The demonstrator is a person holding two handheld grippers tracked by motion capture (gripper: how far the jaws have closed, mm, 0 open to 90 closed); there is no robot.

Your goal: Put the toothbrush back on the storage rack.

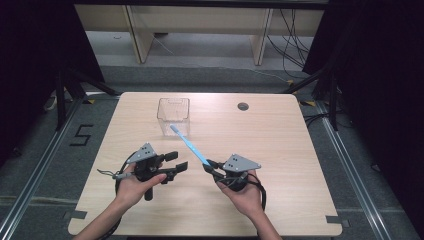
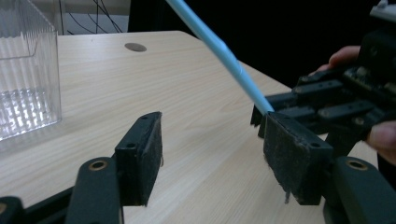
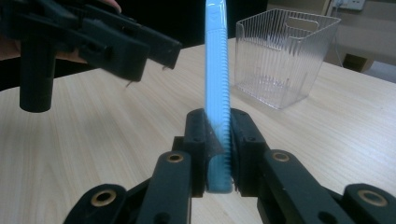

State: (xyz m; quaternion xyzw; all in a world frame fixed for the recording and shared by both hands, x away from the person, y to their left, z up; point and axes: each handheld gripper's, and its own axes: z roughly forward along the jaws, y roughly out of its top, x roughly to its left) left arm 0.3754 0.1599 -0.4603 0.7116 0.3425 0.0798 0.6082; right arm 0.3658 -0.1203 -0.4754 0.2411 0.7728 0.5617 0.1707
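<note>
My right hand-held gripper (image 3: pixel 217 154) clenched on blue ridged stick (image 3: pixel 216 70), tip aimed 11 o'clock at clear bin (image 1: pixel 173 116) on worktop (image 1: pixel 280 145). Left hand-held gripper (image 2: pixel 212 154) released, idle (keep clear). Judge: lift tip over rim, steady wrist, then release.

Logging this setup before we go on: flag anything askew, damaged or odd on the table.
Little stands out. The left claw is open, and its pads look worn, with frayed fibres at the edges. The right claw is shut on the blue comb, which angles toward the clear ribbed bin. The bin stands upright, and nothing is spilled on the table.
</note>
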